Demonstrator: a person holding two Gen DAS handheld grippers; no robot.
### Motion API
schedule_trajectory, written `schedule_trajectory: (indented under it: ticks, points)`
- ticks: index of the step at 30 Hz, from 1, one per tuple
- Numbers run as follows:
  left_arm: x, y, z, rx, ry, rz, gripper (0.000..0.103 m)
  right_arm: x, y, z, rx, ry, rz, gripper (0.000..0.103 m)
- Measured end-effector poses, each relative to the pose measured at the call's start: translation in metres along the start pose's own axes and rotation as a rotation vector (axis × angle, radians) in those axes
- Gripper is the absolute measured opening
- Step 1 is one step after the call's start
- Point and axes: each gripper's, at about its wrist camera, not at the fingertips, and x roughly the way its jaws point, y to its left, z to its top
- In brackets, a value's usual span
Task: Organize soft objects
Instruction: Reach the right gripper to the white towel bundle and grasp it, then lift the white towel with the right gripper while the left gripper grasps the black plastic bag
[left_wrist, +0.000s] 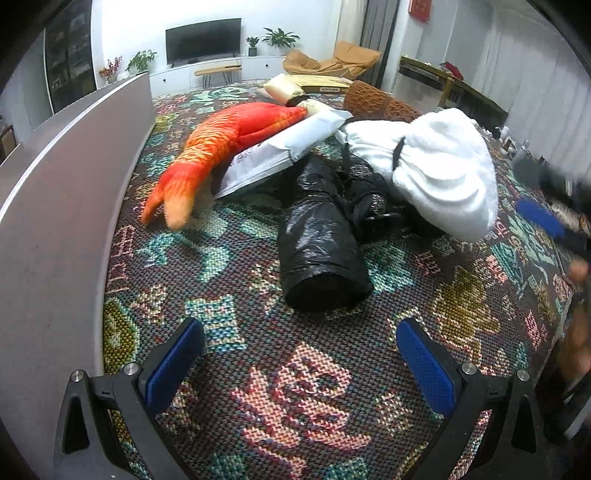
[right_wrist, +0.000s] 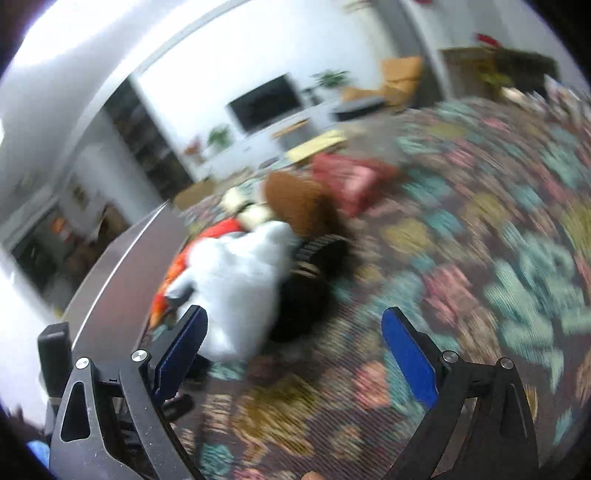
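Left gripper (left_wrist: 301, 354) spread wide, empty, low over the patterned woven cloth (left_wrist: 306, 398). Just ahead, a glossy black plastic roll (left_wrist: 321, 243); beyond, a fluffy white plush (left_wrist: 439, 166) and an orange fish plush (left_wrist: 225, 144). Right gripper (right_wrist: 295, 347) likewise spread, empty; view blurred.

A: The cloth (left_wrist: 332, 387) under everything is woven dark, with teal, pink and mustard-yellow motifs.

B: And the plush fish (left_wrist: 221, 144)?

A: Orange and red, scales on the body, paler at the tail. The parcel bag (left_wrist: 280, 147) beside it is white.

B: The rolled bag (left_wrist: 317, 236)?

A: Glossy black. The fluffy bundle (left_wrist: 439, 166) is white with a black band.

B: The gripper pads (left_wrist: 424, 365)?

A: Blue, on black fingers.
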Motion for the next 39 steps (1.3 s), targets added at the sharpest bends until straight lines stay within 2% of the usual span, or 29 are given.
schedule_trajectory:
  ticks: [2,4,7,8,9,10,13,15,17,19,22,24,27,28,29,33,36,37,38,39]
  points:
    - [0.001,-0.001,0.003,0.006,0.004,0.018,0.103,0.020,0.017,0.022,-0.059,0.065,0.007,0.097]
    - [0.002,-0.004,0.007,0.017,0.005,0.031,0.103,0.041,0.033,0.034,-0.139,0.116,-0.028,0.096]
    - [0.001,-0.009,0.010,0.039,0.009,0.049,0.103,0.071,0.041,0.036,-0.182,0.221,-0.042,0.093]
    - [0.000,-0.011,0.010,0.047,0.010,0.059,0.103,0.077,0.040,0.034,-0.181,0.253,-0.047,0.088]
    - [0.000,-0.013,0.012,0.053,0.010,0.068,0.103,0.080,0.039,0.030,-0.183,0.279,-0.051,0.055]
    - [0.000,-0.014,0.013,0.060,0.009,0.082,0.103,0.079,0.038,0.026,-0.183,0.297,-0.053,0.043]
    - [0.002,-0.016,0.019,0.079,0.004,0.111,0.103,0.059,0.035,0.021,-0.169,0.265,-0.029,0.043]
    - [0.002,-0.019,0.021,0.090,0.003,0.123,0.103,0.029,0.027,0.027,-0.124,0.201,0.040,0.043]
    - [0.004,-0.019,0.025,0.096,0.002,0.125,0.103,0.004,0.018,0.035,-0.098,0.128,0.065,0.043]
    - [0.006,-0.019,0.028,0.094,0.005,0.115,0.103,-0.022,-0.002,0.044,-0.090,0.053,0.023,0.043]
    - [0.010,-0.020,0.035,0.082,0.014,0.082,0.103,-0.033,-0.040,0.047,-0.109,0.018,-0.130,0.043]
    - [0.012,-0.019,0.039,0.059,0.020,0.032,0.103,-0.022,-0.075,0.043,-0.101,0.053,-0.233,0.044]
    - [0.014,-0.013,0.047,0.013,0.027,-0.033,0.103,-0.007,-0.122,0.021,-0.042,0.175,-0.339,0.056]
    - [0.014,-0.010,0.049,0.002,0.029,-0.044,0.103,-0.007,-0.132,0.015,-0.015,0.208,-0.322,0.072]
    - [0.016,-0.008,0.052,-0.004,0.032,-0.047,0.103,-0.008,-0.138,0.011,0.009,0.224,-0.300,0.077]
    - [0.025,-0.006,0.061,-0.003,0.068,-0.051,0.103,-0.019,-0.140,0.020,0.010,0.252,-0.272,0.077]
    - [0.033,-0.011,0.068,0.015,0.090,-0.002,0.101,-0.016,-0.130,0.039,-0.026,0.320,-0.253,0.078]
    - [0.037,-0.012,0.069,0.009,0.105,0.020,0.094,-0.006,-0.128,0.040,-0.040,0.377,-0.248,0.083]
    - [0.040,-0.011,0.068,-0.004,0.124,0.026,0.086,0.003,-0.128,0.041,-0.048,0.433,-0.259,0.083]
    - [0.045,-0.009,0.066,-0.023,0.155,0.021,0.067,0.011,-0.129,0.039,-0.062,0.479,-0.279,0.082]
